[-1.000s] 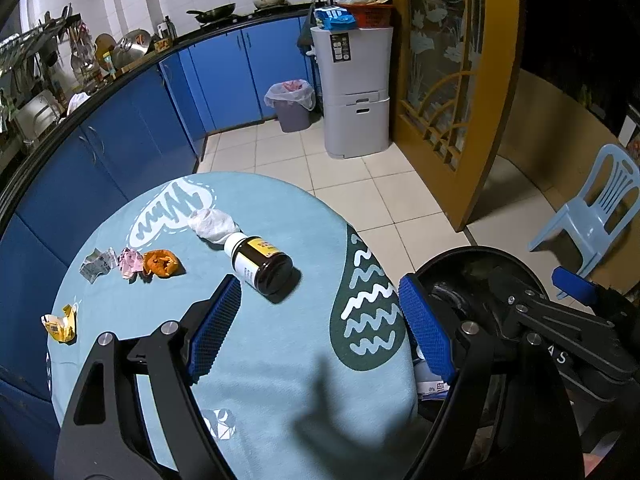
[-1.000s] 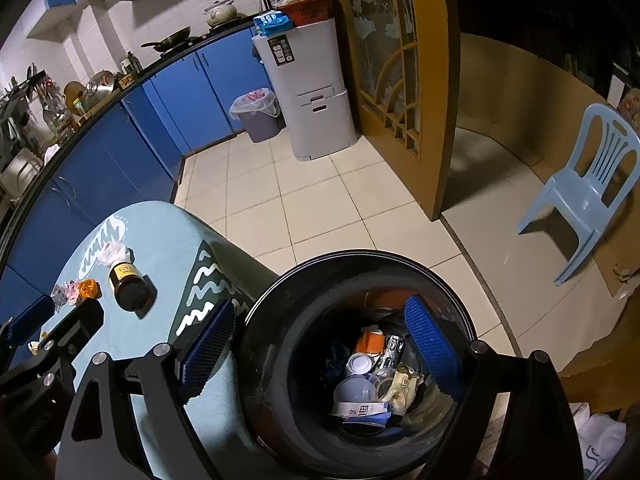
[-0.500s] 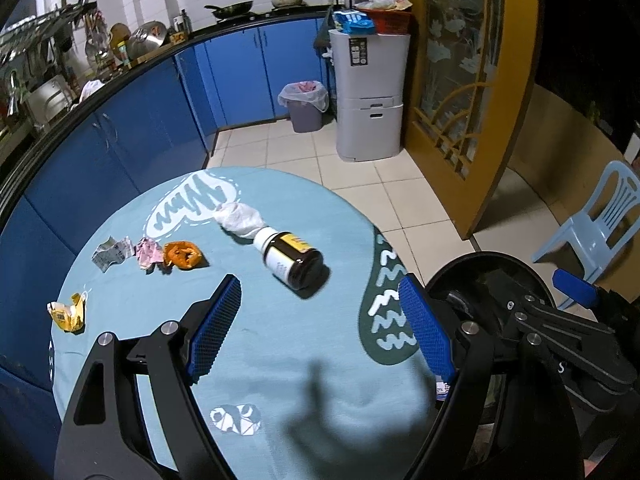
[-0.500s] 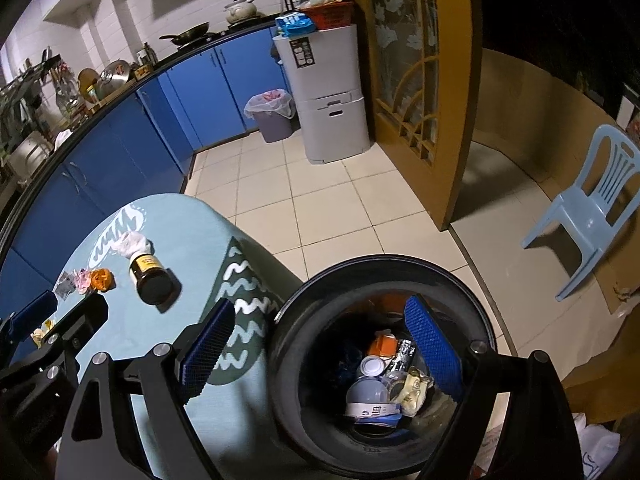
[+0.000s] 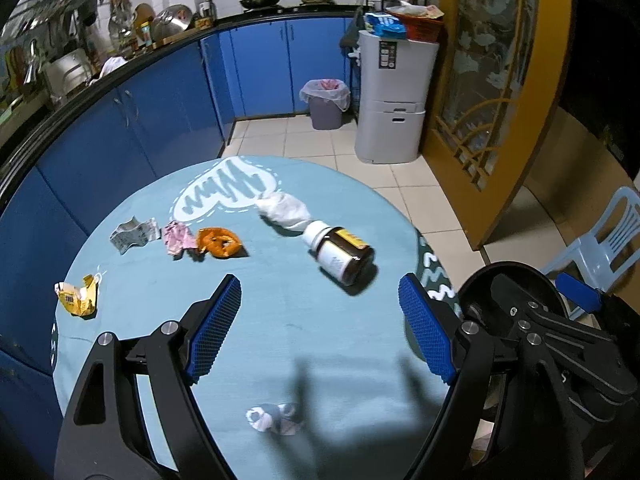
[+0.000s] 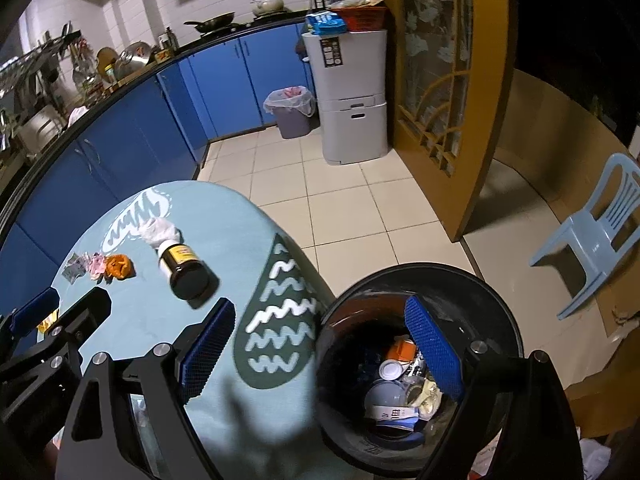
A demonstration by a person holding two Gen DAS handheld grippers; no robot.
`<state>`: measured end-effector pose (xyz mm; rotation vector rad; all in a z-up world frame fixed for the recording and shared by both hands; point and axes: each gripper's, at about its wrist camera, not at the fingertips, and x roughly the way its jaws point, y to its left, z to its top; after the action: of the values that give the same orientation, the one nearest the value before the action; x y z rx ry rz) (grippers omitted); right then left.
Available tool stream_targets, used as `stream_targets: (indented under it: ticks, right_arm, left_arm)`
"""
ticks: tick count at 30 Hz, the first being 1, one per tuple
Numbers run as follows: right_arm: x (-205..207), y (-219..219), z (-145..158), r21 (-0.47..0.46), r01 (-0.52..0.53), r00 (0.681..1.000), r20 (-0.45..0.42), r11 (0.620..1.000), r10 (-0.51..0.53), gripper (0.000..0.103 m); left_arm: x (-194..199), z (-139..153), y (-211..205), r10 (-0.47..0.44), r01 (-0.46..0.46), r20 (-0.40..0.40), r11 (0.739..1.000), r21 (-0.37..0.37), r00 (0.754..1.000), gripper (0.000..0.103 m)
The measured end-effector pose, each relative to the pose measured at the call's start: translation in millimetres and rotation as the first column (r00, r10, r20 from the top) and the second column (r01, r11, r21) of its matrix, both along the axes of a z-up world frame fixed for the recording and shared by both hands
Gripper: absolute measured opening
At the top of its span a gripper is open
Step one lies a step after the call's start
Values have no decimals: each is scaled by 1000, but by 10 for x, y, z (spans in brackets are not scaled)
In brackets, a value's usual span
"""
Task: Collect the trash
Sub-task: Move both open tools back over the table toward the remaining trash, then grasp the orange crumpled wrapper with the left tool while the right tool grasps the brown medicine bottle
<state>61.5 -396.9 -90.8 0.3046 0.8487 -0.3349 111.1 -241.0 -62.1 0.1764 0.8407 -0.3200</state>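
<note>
Left gripper (image 5: 320, 328): we hold it wide, empty, over table (image 5: 280, 320) mid.
Right gripper (image 6: 324, 344): wide, empty, straddling bin (image 6: 500, 312) rim.
Pill bottle (image 5: 340, 254): on its side nr table's right edge, touching tissue wad (image 5: 286, 210).

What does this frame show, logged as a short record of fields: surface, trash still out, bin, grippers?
surface: round table with a light blue patterned cloth
trash on table: brown bottle lying on its side, white tissue at its cap, orange wrapper, pink scrap, grey paper, yellow wrapper, small wad near the front edge
bin: black bin beside the table, already holding rubbish
left gripper: open, empty, over the table
right gripper: open, empty, partly over the bin
</note>
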Motion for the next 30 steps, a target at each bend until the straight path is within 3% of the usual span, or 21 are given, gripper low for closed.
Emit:
stream_targets:
  ticks: [12,22,30]
  right_arm:
    - [349,523,3,-37,-89,996,-15,995,89,85]
    - [766,886,-149,-53,-170,984,-60,984,166,85]
    - [1120,990,-364,-35,-201,974,-111,979,196,85]
  left_arm:
    - [231,-79,581,109,-110,-24,994,-27,994,81]
    - [586,-309,1090,215,-218,-77,975,-31,973,81]
    - [1101,-556,1128,157,-173,-201,983,-60,967,81]
